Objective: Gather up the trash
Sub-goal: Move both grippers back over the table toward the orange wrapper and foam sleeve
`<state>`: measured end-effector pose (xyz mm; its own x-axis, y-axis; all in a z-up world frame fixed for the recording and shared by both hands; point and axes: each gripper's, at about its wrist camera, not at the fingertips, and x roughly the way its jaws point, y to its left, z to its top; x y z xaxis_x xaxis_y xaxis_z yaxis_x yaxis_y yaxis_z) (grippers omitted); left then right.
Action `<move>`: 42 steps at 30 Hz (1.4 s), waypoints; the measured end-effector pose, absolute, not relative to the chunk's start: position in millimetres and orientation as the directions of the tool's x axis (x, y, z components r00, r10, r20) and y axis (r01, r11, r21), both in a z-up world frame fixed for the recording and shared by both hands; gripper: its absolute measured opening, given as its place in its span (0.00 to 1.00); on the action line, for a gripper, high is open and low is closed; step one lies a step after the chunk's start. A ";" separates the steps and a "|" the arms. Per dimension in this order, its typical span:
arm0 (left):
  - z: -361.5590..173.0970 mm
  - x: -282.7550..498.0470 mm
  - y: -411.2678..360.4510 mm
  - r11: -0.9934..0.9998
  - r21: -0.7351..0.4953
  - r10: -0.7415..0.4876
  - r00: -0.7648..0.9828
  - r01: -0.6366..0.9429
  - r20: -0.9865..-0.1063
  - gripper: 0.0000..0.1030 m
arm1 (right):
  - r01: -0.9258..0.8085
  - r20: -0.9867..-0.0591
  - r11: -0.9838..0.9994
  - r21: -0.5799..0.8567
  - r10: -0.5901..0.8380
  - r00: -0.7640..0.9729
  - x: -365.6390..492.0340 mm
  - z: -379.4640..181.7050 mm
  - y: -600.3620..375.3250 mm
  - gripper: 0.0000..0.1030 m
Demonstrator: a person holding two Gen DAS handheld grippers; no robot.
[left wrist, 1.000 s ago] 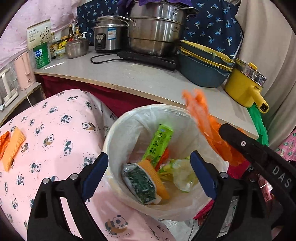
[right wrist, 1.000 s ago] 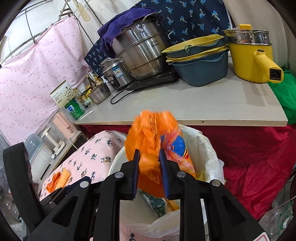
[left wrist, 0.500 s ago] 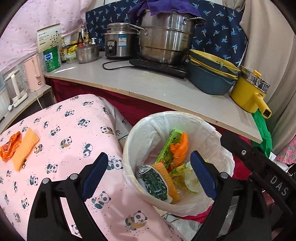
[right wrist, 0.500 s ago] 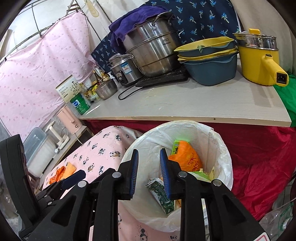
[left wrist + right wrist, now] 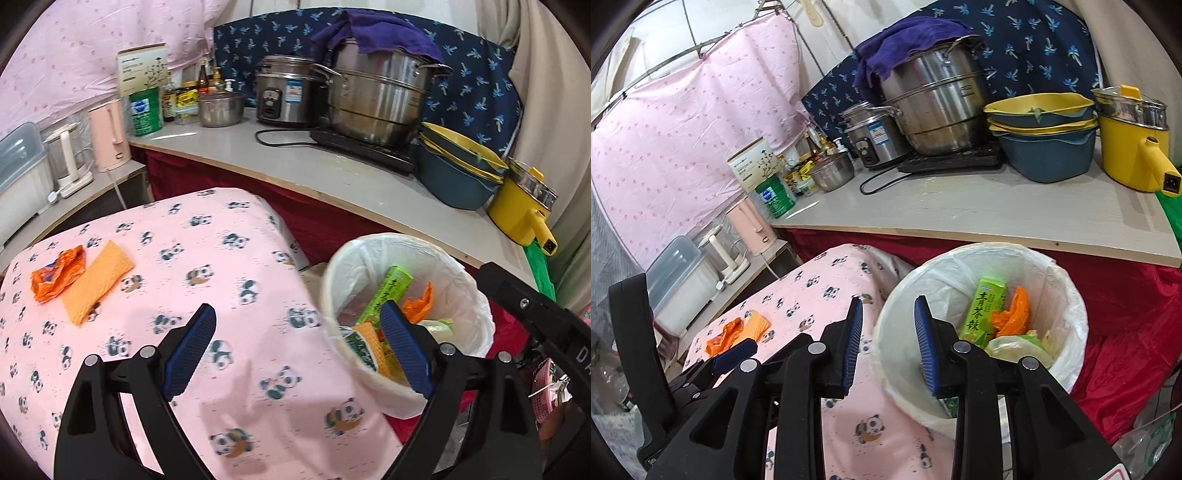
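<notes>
A white-lined trash bin (image 5: 476,291) (image 5: 1067,295) stands beside the panda-print table (image 5: 221,266). It holds a green carton (image 5: 986,306), an orange wrapper (image 5: 1015,314) and other packets. On the table's far left lie a crumpled orange wrapper (image 5: 57,273) (image 5: 724,336) and a flat orange packet (image 5: 98,282) (image 5: 757,323), side by side. My left gripper (image 5: 295,347) is open and empty above the table's right edge. My right gripper (image 5: 888,343) is open and empty over the bin's left rim.
A counter (image 5: 314,173) behind carries a large steel pot (image 5: 380,99), a rice cooker (image 5: 288,92), stacked basins (image 5: 458,173), a yellow pot (image 5: 524,206) and bottles. A pink kettle (image 5: 109,134) stands on a low shelf at the left. Red cloth hangs under the counter.
The right gripper let go of the orange wrapper, which now lies in the bin, and its jaws have spread wider. Both grippers have moved left, from the bin toward the table.
</notes>
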<state>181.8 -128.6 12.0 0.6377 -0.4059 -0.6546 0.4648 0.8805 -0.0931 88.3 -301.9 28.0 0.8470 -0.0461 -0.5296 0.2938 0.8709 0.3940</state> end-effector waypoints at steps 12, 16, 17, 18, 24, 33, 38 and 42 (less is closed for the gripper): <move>7.9 204.6 -29.0 0.948 -0.074 -0.280 0.702 0.310 -0.655 0.83 | 0.181 -0.568 0.913 0.366 0.065 0.821 119.8 22.4 -220.5 0.28; 5.3 215.0 9.5 0.966 -0.066 -0.232 0.718 0.252 -0.656 0.83 | 0.135 -0.583 0.926 0.352 0.105 0.806 134.0 20.3 -187.4 0.28; 4.5 217.9 19.1 0.969 -0.065 -0.222 0.721 0.239 -0.656 0.83 | 0.119 -0.586 0.930 0.349 0.117 0.802 139.1 19.5 -176.7 0.28; 4.5 219.7 25.9 0.972 -0.064 -0.213 0.724 0.227 -0.656 0.83 | 0.107 -0.590 0.933 0.345 0.127 0.798 142.9 19.1 -167.8 0.28; -0.8 232.0 76.6 0.987 -0.033 -0.142 0.740 0.160 -0.657 0.83 | 0.035 -0.616 0.946 0.321 0.181 0.767 168.8 11.3 -111.6 0.28; -14.6 259.9 142.9 0.997 -0.018 -0.066 0.737 0.074 -0.673 0.83 | -0.037 -0.654 0.944 0.327 0.255 0.713 211.7 -8.1 -47.2 0.28; -24.9 282.7 162.5 0.997 -0.003 -0.060 0.719 0.079 -0.692 0.83 | -0.043 -0.677 0.944 0.326 0.265 0.687 239.5 -22.7 -26.3 0.28; -34.6 303.1 170.6 0.995 -0.003 -0.072 0.709 0.098 -0.701 0.84 | -0.034 -0.696 0.943 0.331 0.268 0.666 261.8 -35.0 -17.7 0.28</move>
<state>303.1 170.6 -34.6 0.7095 -0.0720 -0.7011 0.0979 0.9952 -0.0031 261.8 -17.7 -35.0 0.6663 0.2678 -0.6960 -0.0336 0.9431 0.3307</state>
